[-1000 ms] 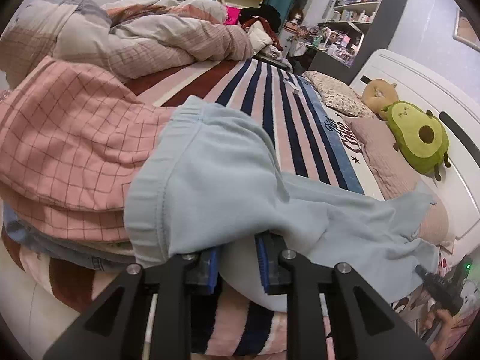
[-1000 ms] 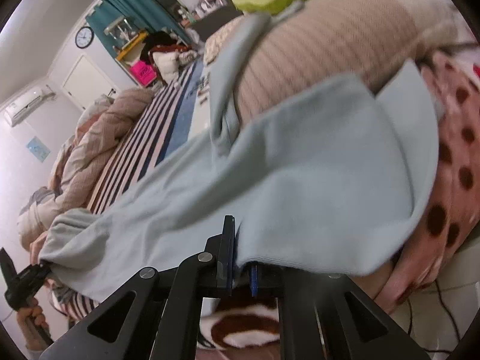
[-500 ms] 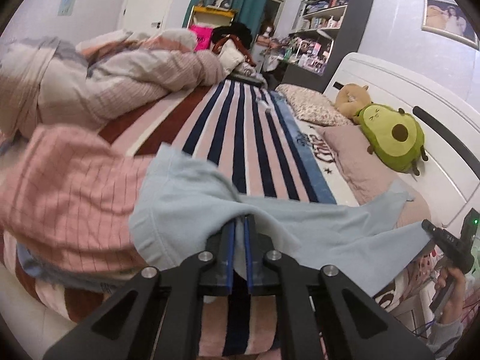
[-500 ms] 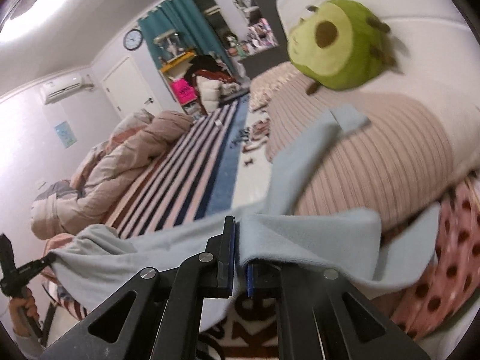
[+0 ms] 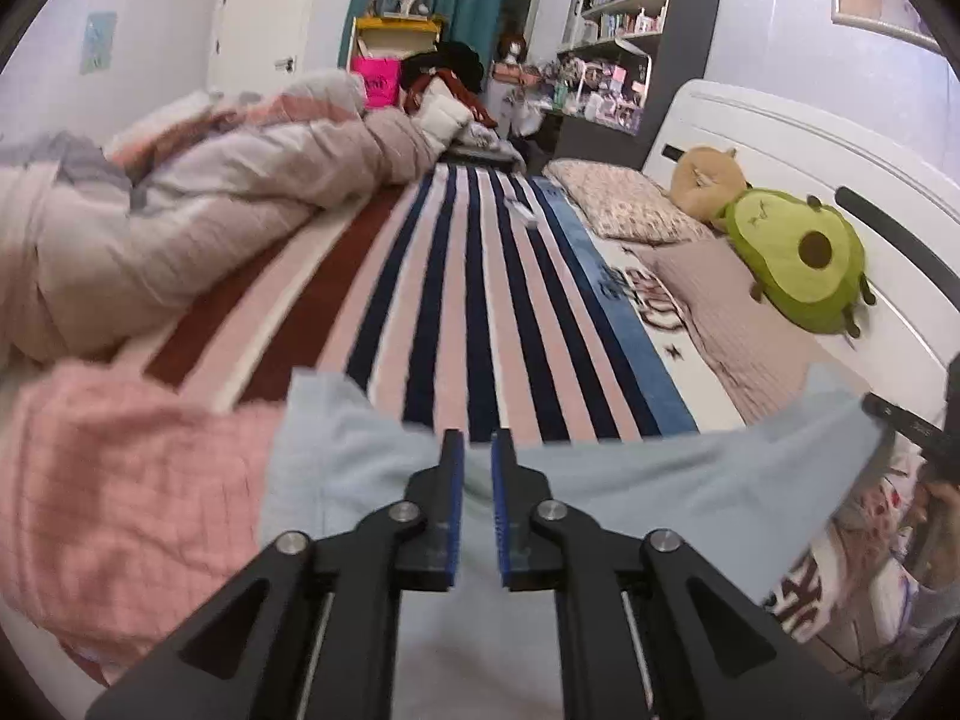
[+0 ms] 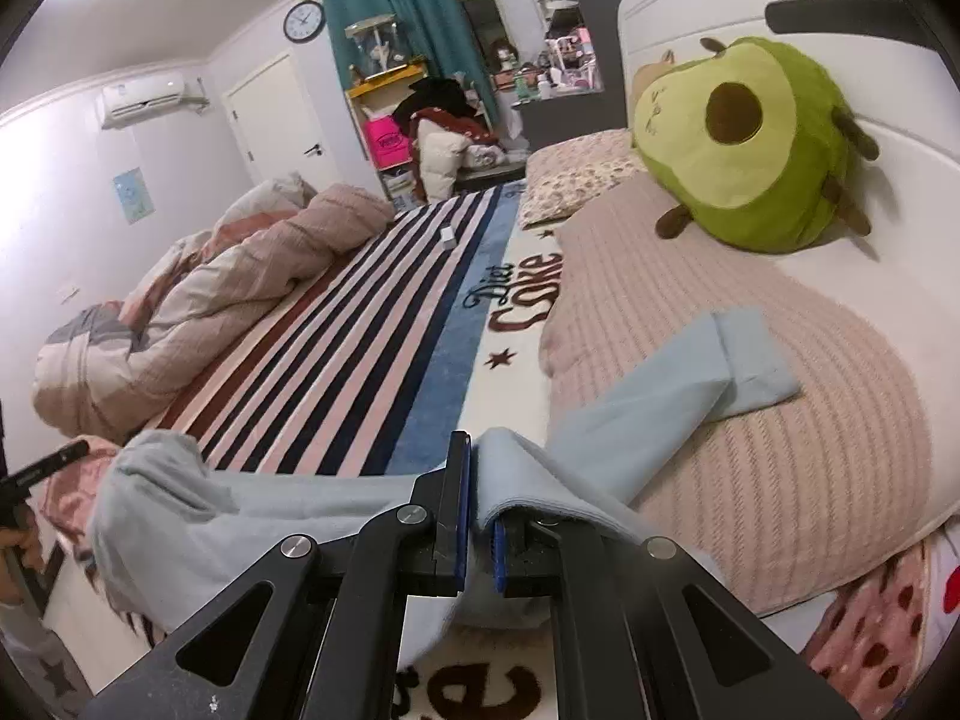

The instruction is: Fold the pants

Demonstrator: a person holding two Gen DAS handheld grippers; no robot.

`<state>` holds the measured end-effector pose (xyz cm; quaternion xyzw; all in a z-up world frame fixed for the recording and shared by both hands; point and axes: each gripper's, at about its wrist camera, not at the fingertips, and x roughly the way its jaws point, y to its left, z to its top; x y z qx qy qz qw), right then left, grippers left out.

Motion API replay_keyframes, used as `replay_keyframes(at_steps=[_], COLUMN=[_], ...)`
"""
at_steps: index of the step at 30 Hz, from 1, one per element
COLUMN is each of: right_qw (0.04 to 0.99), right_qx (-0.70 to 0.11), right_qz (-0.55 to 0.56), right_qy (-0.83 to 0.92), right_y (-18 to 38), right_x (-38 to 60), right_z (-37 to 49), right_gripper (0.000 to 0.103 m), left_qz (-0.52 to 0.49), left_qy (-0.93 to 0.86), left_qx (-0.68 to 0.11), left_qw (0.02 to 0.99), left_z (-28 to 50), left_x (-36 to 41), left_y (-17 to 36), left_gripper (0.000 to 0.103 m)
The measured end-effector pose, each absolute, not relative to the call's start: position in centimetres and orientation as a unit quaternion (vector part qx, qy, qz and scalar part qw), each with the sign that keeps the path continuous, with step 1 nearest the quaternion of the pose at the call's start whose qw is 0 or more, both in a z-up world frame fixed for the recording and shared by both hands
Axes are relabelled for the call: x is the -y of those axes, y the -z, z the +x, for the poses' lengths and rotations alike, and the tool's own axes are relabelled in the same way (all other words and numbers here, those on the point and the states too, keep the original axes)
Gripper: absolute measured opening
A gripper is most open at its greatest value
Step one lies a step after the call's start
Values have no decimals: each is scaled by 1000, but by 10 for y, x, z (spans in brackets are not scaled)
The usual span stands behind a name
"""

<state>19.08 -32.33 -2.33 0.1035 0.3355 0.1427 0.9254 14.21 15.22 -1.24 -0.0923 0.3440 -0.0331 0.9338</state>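
Progress: early. The light-blue pants (image 5: pixel 660 504) hang stretched between the two tools along the near edge of the bed (image 5: pixel 480 312); no fold is made yet. The left tool (image 5: pixel 474 462) has just been opening slightly, yet fabric sits pinched between its jaws near the waist end. The right tool (image 6: pixel 477 480) is clenched on the cloth near a leg end; the other leg (image 6: pixel 678 384) trails across the beige pillow (image 6: pixel 780 468). Remaining: lay flat, align legs, fold.
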Motion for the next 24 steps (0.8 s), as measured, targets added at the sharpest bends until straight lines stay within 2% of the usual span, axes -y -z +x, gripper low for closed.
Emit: replay_keyframes(at_steps=[1, 3, 9, 16, 22, 23, 24], right_qw=[924, 921, 918, 915, 912, 911, 912], right_qx=[-337, -341, -350, -354, -358, -358, -358], right_qz=[108, 112, 121, 130, 138, 139, 140], right_qy=[-146, -149, -145, -143, -147, -147, -147], right_y=[27, 33, 44, 46, 51, 51, 50], right_x=[323, 323, 326, 333, 331, 331, 330], right_z=[188, 184, 161, 141, 136, 135, 135], right_gripper=[0, 0, 0, 1, 1, 1, 1], left_qz=[-101, -130, -202, -232, -296, -293, -287], left_qy=[35, 39, 54, -8, 19, 19, 22], left_qx=[-348, -356, -390, -451, -415, -414, -414], left_qw=[931, 925, 897, 862, 860, 861, 863], left_z=[136, 121, 62, 30, 34, 36, 38], left_x=[-153, -159, -159, -168, -181, -179, -175], left_y=[17, 26, 66, 130, 157, 156, 154], left_gripper=[29, 51, 59, 61, 60, 57, 45])
